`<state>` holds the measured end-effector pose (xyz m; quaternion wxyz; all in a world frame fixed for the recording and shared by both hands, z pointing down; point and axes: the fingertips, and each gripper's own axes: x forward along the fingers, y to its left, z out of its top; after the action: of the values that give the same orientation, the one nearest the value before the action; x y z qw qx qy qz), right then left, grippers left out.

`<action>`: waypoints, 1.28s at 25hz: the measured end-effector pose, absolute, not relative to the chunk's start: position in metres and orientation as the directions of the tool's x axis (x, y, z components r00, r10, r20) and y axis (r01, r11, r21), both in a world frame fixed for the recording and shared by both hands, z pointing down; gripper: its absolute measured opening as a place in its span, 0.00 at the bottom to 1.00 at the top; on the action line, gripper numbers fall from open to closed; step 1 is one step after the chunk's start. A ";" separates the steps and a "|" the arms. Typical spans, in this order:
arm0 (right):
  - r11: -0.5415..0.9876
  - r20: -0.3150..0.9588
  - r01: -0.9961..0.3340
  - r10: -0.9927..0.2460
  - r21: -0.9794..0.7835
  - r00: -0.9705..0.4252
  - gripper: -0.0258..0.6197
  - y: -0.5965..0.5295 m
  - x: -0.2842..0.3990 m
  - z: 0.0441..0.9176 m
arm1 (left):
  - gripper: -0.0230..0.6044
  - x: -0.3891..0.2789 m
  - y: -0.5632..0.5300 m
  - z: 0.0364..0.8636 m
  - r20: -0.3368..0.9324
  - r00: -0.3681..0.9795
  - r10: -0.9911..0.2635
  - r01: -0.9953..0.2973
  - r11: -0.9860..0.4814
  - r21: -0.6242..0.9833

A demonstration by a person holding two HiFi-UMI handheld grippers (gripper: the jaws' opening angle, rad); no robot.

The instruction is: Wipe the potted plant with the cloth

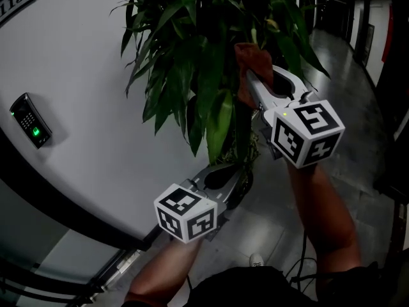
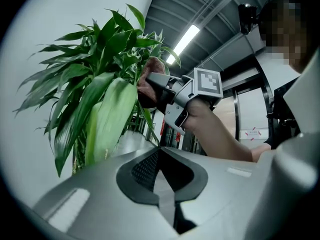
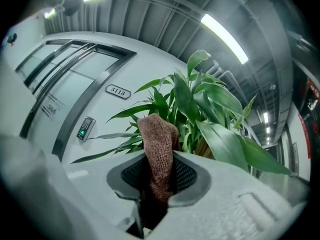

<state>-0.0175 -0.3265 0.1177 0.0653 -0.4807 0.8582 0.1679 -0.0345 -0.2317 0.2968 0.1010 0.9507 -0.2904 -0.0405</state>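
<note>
Two grippers meet the green long-leaved potted plant [image 1: 192,37]: the right gripper [image 3: 156,160] jaws pinch a brown knitted cloth [image 3: 159,134], while the left gripper [image 2: 159,153] jaws are closed, empty.

Plant [image 1: 204,75] top clipped by head view's upper edge, stem base lost behind leaves. Cloth [image 3: 157,134] lower end buried between right gripper [image 3: 159,174] jaws. Door plate [image 1: 16,2] cut off at corner.

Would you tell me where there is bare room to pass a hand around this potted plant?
Free: the floor right of the plant, and the open space along the white wall, between its leaves and the keypad reader. Crowded: among the leaves where the right gripper holds the cloth, and lower down by the left gripper.
</note>
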 end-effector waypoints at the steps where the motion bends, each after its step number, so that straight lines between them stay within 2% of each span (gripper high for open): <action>1: 0.483 -0.269 -0.846 -0.804 0.226 -0.531 0.16 -0.327 -0.018 0.120 | 0.07 -0.034 -0.232 0.297 -0.018 0.828 -0.561 -0.544 -0.810 0.217; 32: 0.599 -0.111 -0.776 -0.773 0.195 -0.625 0.16 -0.298 -0.034 0.201 | 0.07 -0.027 -0.233 0.306 -0.005 0.831 -0.556 -0.538 -0.806 0.246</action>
<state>-0.0342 -0.2980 0.2009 0.0075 -0.4332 0.8942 0.1125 -0.0269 -0.2327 0.3064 0.1181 0.9495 -0.2880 -0.0384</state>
